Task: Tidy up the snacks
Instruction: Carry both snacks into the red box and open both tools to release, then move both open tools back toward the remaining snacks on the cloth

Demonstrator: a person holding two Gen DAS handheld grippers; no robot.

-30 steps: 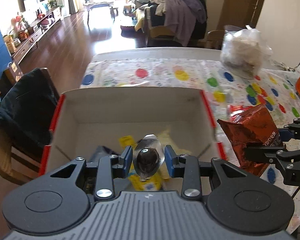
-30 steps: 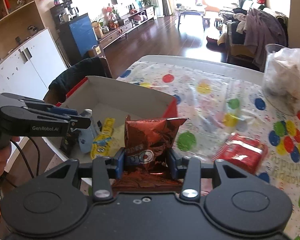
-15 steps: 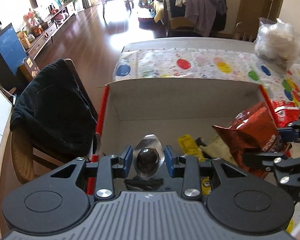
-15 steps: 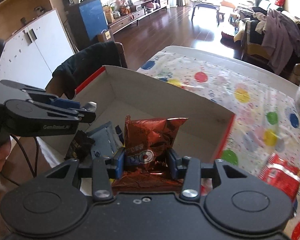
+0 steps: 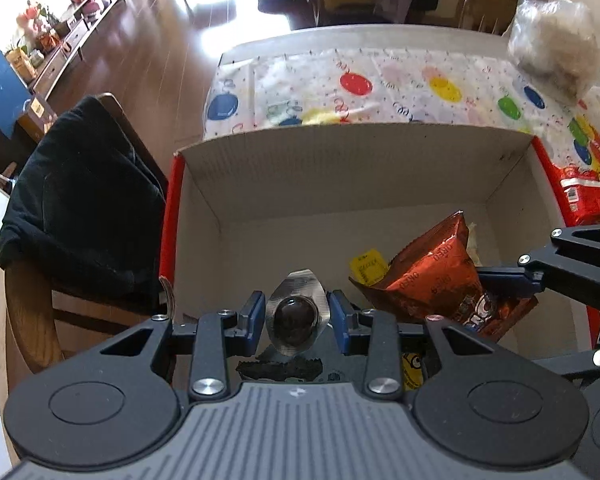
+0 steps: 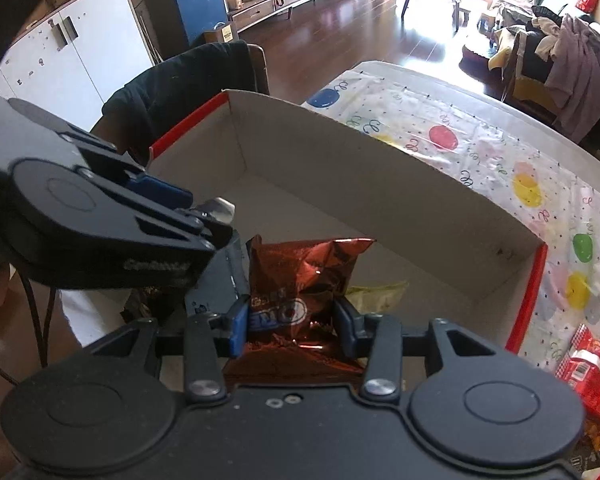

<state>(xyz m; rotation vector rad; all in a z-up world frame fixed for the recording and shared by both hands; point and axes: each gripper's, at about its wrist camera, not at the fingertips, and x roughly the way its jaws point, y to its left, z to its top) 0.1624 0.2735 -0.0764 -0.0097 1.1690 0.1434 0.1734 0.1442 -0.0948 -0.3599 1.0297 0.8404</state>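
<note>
Between the left gripper point(image 5: 296, 316) jaws sits a foil candy point(image 5: 296, 314); the right gripper point(image 6: 293, 320) clamps a brown bag point(image 6: 300, 276); next, both release over the box point(image 5: 340, 168).

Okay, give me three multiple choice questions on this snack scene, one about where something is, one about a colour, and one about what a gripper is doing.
1. Where does the red packet lie?
A. on the tablecloth outside the box
B. inside the box
C. on the chair

2. What colour is the outside of the box?
A. green
B. red
C. blue

3. What is the right gripper doing?
A. standing open and empty
B. gripping a brown Oreo bag
C. gripping a cup

Answers:
1 A, the packet sits on the dotted tablecloth beyond the box's right wall.
2 B, red shows along the box's outer edges.
3 B, the blue pads press both sides of the Oreo bag above the box.
</note>
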